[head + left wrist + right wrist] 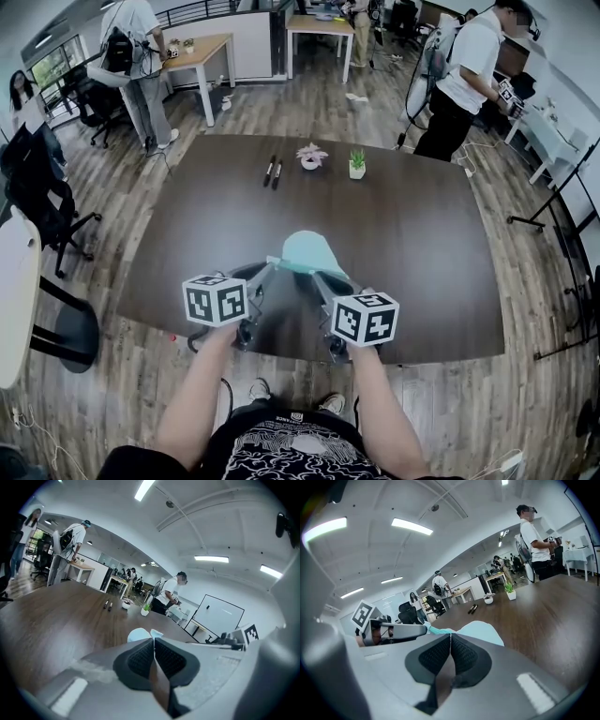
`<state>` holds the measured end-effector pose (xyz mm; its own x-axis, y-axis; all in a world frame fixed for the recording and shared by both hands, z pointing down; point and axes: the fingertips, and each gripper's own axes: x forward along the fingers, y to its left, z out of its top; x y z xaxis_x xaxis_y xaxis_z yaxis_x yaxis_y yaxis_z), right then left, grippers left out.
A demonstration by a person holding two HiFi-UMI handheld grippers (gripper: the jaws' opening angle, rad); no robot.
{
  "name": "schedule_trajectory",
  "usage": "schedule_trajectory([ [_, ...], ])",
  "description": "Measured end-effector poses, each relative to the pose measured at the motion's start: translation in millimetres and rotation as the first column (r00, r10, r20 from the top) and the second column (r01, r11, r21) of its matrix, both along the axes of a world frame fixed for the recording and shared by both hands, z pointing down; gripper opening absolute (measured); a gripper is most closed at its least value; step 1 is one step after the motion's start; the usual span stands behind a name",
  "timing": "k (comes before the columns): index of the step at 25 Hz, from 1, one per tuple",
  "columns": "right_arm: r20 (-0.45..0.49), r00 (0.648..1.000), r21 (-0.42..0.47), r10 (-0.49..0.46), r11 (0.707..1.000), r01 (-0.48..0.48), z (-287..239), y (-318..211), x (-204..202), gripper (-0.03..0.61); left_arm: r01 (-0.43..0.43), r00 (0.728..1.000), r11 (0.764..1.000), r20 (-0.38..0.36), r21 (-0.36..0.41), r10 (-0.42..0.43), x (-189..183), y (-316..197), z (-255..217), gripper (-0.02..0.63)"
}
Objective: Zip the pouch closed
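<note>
- The near edge of the pale turquoise fabric pouch (307, 249) is covered by the left gripper (269, 262) and right gripper (317, 275); its zip is too small to make out.
- The right gripper's closed pads hide whether they pinch anything.
- Two dark pens (273, 172): kind too small to tell.

Far side of the table (412, 234): two black markers (273, 172) left, pink flower pot (311, 157) centre, green plant pot (357, 165) right.

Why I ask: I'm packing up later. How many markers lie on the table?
2. One marker lies at the table's far side, left of the flower pot; the other marker lies beside it, nearer the pot. No other shows.
</note>
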<state>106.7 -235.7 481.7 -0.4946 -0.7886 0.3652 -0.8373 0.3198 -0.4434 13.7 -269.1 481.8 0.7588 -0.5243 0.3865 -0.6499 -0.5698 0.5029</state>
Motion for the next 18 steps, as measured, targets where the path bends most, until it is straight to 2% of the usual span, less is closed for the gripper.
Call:
schedule_trajectory([
  [18, -0.034, 0.999, 0.002, 0.005, 1.000, -0.005, -1.1, 0.7, 3.4, 0.006, 0.051, 0.999, 0.998, 0.010, 0.020, -0.051, -9.6, -3.8, -2.8, 0.011],
])
